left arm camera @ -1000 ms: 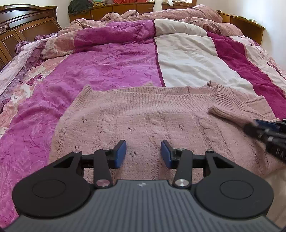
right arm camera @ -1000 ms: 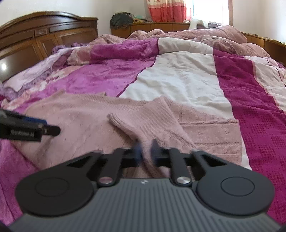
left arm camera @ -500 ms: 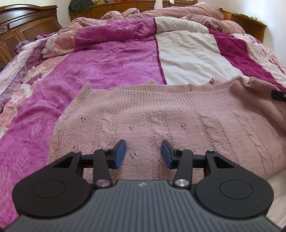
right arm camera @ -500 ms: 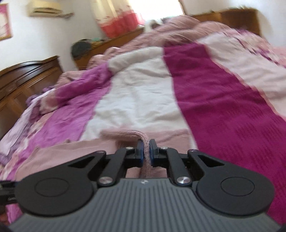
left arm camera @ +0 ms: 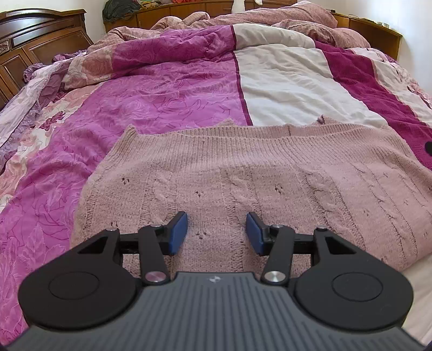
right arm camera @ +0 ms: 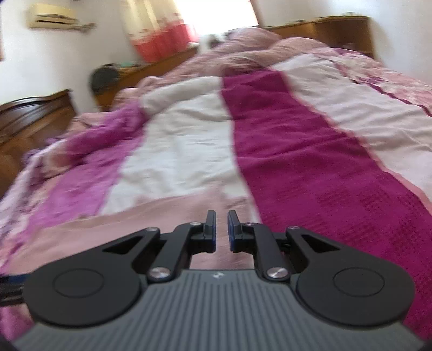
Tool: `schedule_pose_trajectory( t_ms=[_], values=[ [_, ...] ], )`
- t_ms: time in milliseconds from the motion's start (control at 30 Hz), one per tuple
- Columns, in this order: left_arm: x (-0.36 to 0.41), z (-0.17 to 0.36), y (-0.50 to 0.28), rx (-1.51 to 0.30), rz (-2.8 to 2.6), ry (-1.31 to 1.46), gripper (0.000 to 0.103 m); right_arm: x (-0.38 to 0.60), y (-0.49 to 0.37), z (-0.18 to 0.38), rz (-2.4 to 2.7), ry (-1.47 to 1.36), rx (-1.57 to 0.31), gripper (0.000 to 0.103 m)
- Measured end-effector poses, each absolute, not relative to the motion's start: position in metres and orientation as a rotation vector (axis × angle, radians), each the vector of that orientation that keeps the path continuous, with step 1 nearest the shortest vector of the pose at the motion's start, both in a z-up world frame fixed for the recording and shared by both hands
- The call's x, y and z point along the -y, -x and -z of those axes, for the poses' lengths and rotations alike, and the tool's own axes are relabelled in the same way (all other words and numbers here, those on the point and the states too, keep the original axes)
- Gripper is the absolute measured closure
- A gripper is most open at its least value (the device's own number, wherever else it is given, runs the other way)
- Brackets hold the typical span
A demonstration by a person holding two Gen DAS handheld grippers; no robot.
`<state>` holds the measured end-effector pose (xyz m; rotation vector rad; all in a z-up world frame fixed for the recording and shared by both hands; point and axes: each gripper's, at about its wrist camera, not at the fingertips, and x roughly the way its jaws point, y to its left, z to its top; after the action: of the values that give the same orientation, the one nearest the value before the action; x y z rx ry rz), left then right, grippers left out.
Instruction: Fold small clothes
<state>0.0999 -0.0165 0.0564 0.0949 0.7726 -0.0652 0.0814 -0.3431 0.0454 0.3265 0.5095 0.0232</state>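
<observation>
- Our left gripper (left arm camera: 216,232) hangs over the near part of the pink knit sweater (left arm camera: 243,183); jaws abt half apart & opening, blue pads (left arm camera: 178,232) clear of the knit, nothing btwn them but sweater below.
- Vs a sec ago: left gap a bit wider; view otherwise much the same.
- Our right gripper (right arm camera: 221,232): jaws narrow, a slim gap btwn the pads, nothing pinched that we can see. Half a sec ago a strip of pink knit ran up through them; now it's gone from the gap.
- Sweater lies flat at the near edge of the bed, on the quilt (left arm camera: 167,102), hem twd the far side, spread wide across the bed's near edge.
- Vs a sec ago in left view: the sleeve folded over the sweater's right part is no longer there; that side now lies smooth out twd the right edge. Right gripper's tip, then big at right, is now just a dark sliver (left arm camera: 428,148) at the frame edge.
- Left view only: knit texture, small eyelet holes, ribbed hem, headboard (left arm camera: 40,40) at far left corner.
- Right view only (blurred): curtain (right arm camera: 162,40), AC unit (right arm camera: 52,19) on wall, sweater (right arm camera: 113,229) as a pale pink band under the jaws, magenta quilt stripe (right arm camera: 310,162) running away to the far end.
</observation>
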Motion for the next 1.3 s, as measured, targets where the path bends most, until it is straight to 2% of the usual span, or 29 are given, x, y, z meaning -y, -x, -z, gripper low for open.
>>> schedule_pose_trajectory(
  t_ms=[233, 267, 367, 467, 600, 1000, 1033, 1067, 1100, 1167, 1267, 1300],
  values=[
    [0.014, -0.056, -0.098, -0.778, 0.063, -0.095, 0.046, 0.348, -0.037, -0.046, -0.12, -0.409, -0.551, 0.09],
    [0.013, -0.056, -0.097, -0.778, 0.063, -0.094, 0.046, 0.351, -0.032, -0.043, -0.117, -0.433, -0.562, 0.087],
    [0.013, -0.056, -0.094, -0.773, 0.063, -0.097, 0.046, 0.36, -0.024, -0.028, -0.112, -0.5, -0.609, 0.067],
    [0.015, -0.056, -0.093, -0.771, 0.053, -0.1, 0.046, 0.36, -0.025, -0.017, -0.103, -0.503, -0.645, 0.068],
    [0.017, -0.057, -0.09, -0.774, 0.043, -0.105, 0.046, 0.365, -0.028, -0.013, -0.106, -0.542, -0.636, 0.086],
    [0.019, -0.058, -0.087, -0.787, 0.047, -0.109, 0.045, 0.375, -0.028, -0.017, -0.042, -0.452, -0.681, 0.081],
    [0.018, -0.058, -0.086, -0.788, 0.051, -0.106, 0.045, 0.375, -0.026, -0.021, -0.043, -0.461, -0.666, 0.08],
    [0.018, -0.059, -0.084, -0.789, 0.058, -0.103, 0.045, 0.378, -0.026, -0.024, -0.044, -0.472, -0.649, 0.074],
    [0.017, -0.06, -0.082, -0.791, 0.064, -0.101, 0.045, 0.379, -0.024, -0.027, -0.043, -0.488, -0.625, 0.063],
    [0.016, -0.061, -0.079, -0.793, 0.067, -0.094, 0.045, 0.382, -0.025, -0.034, -0.056, -0.51, -0.582, 0.051],
    [0.014, -0.061, -0.073, -0.794, 0.067, -0.058, 0.045, 0.382, -0.034, -0.038, -0.077, -0.516, -0.569, 0.05],
    [0.013, -0.061, -0.072, -0.796, 0.068, -0.043, 0.045, 0.381, -0.039, -0.036, -0.079, -0.524, -0.576, 0.044]
  ],
)
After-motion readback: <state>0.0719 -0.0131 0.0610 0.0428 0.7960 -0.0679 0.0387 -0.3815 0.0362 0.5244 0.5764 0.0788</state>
